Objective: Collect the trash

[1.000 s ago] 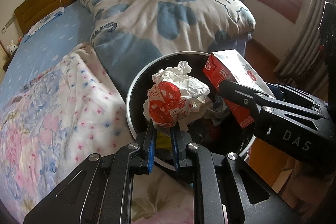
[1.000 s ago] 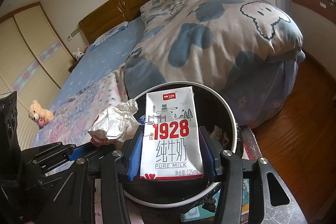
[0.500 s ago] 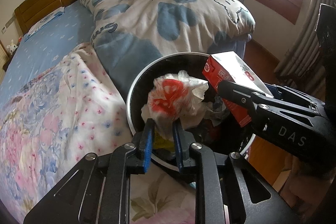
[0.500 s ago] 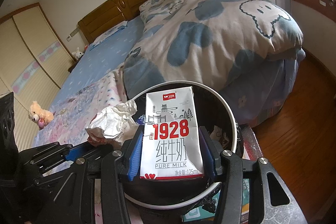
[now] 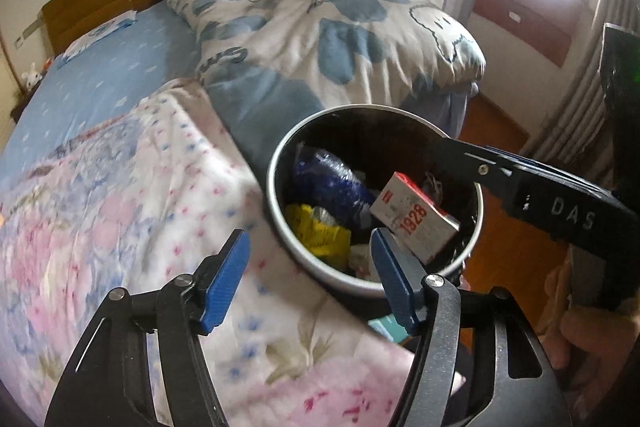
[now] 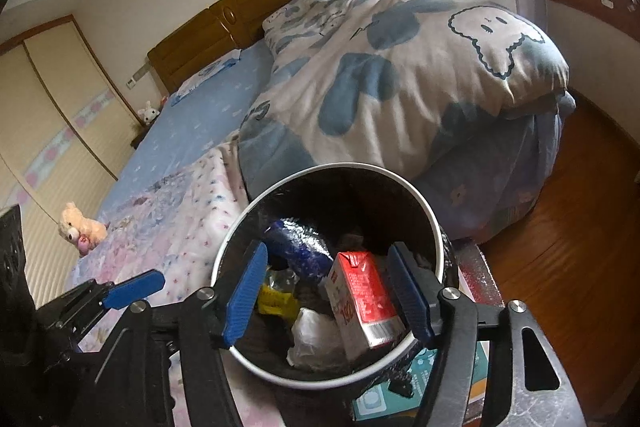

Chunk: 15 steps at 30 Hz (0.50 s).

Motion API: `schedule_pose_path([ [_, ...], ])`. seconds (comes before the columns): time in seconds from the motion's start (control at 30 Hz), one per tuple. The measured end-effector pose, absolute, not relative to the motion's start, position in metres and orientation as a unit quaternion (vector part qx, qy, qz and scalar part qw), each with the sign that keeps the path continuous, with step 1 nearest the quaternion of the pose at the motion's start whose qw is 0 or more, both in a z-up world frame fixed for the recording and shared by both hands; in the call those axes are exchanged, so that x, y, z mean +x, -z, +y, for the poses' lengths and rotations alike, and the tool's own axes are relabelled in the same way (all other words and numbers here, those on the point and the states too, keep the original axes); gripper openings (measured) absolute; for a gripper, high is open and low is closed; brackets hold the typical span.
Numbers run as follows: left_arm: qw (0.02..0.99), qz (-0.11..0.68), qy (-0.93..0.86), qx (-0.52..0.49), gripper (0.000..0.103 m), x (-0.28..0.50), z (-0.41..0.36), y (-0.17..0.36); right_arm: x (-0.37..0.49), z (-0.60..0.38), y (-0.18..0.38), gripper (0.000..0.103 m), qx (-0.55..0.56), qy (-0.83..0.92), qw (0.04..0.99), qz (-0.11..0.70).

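A round black trash bin with a white rim (image 5: 276, 195) (image 6: 438, 227) stands beside the bed. Inside lie a red and white milk carton (image 5: 416, 217) (image 6: 362, 301), crumpled white paper (image 6: 316, 341), a blue wrapper (image 5: 332, 179) (image 6: 300, 249) and a yellow wrapper (image 5: 318, 233) (image 6: 276, 301). My left gripper (image 5: 310, 277) is open and empty just above the bin's near rim. My right gripper (image 6: 328, 293) is open and empty over the bin; its arm (image 5: 560, 207) crosses the bin's right side in the left wrist view.
The bed carries a pink floral blanket (image 5: 100, 227) and a blue and white quilt (image 6: 400, 75). A wooden floor (image 6: 580, 267) lies to the right. A teal box (image 6: 480, 379) lies under the bin. A plush toy (image 6: 80, 227) sits on the bed.
Both grippers have opened. The crumpled paper dropped from my left gripper and the milk carton from my right gripper; both now lie in the bin.
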<state>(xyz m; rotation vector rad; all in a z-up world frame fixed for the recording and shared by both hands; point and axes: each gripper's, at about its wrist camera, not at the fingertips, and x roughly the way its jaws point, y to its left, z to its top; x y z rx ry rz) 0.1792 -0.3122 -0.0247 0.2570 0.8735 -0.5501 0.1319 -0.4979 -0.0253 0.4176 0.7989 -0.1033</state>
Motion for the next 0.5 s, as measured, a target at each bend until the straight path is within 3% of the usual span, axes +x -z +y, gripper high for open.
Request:
schedule_pose_path([
  [0.5,0.899,0.388,0.199,0.025,0.072,0.104,-0.187,0.022,0.070,-0.430,0.011,0.090,0.188,0.038,0.917,0.349],
])
